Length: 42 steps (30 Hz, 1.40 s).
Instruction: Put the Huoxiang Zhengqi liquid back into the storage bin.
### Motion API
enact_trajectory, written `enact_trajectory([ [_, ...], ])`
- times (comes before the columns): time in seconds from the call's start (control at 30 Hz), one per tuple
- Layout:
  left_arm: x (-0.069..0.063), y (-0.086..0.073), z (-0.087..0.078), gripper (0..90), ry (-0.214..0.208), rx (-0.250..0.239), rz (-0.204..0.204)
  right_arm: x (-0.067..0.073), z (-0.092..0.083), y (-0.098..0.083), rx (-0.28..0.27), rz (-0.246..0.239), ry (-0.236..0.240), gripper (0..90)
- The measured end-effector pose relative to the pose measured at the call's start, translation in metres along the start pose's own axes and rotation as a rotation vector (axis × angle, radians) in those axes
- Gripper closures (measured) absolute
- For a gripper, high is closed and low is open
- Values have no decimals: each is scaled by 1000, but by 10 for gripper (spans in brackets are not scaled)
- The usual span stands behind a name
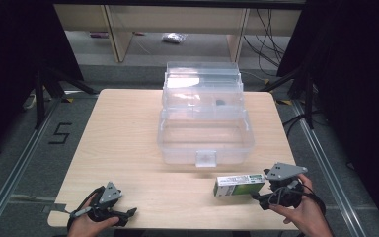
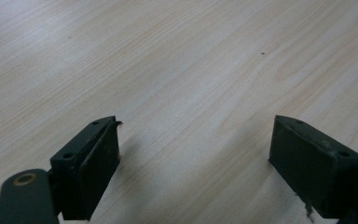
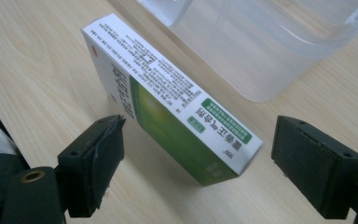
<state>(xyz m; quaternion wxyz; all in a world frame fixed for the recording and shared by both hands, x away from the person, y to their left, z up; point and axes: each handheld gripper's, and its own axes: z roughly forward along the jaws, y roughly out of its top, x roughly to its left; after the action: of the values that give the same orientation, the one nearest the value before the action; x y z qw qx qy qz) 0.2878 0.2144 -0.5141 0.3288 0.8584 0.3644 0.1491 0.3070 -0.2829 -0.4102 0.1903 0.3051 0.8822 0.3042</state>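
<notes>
Lying between the open right tool (image 3: 196,154) jaws, a green-and-white box (image 3: 168,100).

A green-and-white carton (image 1: 239,184) stands on its long edge beside the clear open box (image 1: 205,139).

The counter (image 1: 128,148) is showing pale wood grain with a smooth, faintly sheened finish. The storage box (image 1: 205,140) is looking like clear, glossy plastic, its walls catching light. The medicine carton (image 3: 168,100) is appearing as smooth printed cardboard, white and green, slightly glossy. The right gripper (image 3: 198,163) is wearing matt black pads (image 3: 100,158), worn rough at the edges.
</notes>
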Motion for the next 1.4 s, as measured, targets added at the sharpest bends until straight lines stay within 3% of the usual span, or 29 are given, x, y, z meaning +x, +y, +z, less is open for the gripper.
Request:
enact_trajectory([
  [0.03,2,0,-2,155,-2,23,27,1,0,2,4,-1,-4,179],
  [0.1,2,0,-2,155,-1,27,33,2,1,5,19,3,6,181],
  [0.13,1,0,0,154,3,7,8,2,2,6,19,-5,6,181],
  [0.2,2,0,-2,154,-5,24,27,2,3,10,36,-15,11,182],
  [0.6,2,0,-1,154,1,25,28,5,18,31,115,-107,33,183],
  [0.63,1,0,0,154,4,4,3,4,23,34,124,-144,41,183],
  [0.67,0,0,0,154,2,2,1,4,23,34,124,-144,41,183],
  [0.7,2,0,-2,154,-3,24,26,4,24,37,146,-154,54,182],
  [0.9,2,0,-2,155,-4,23,24,5,38,46,224,-184,81,189],
  [1.03,2,0,-2,155,-4,22,24,4,49,49,256,-214,124,191],
  [1.4,2,0,-1,154,-3,22,13,0,70,53,332,-228,163,194],
])
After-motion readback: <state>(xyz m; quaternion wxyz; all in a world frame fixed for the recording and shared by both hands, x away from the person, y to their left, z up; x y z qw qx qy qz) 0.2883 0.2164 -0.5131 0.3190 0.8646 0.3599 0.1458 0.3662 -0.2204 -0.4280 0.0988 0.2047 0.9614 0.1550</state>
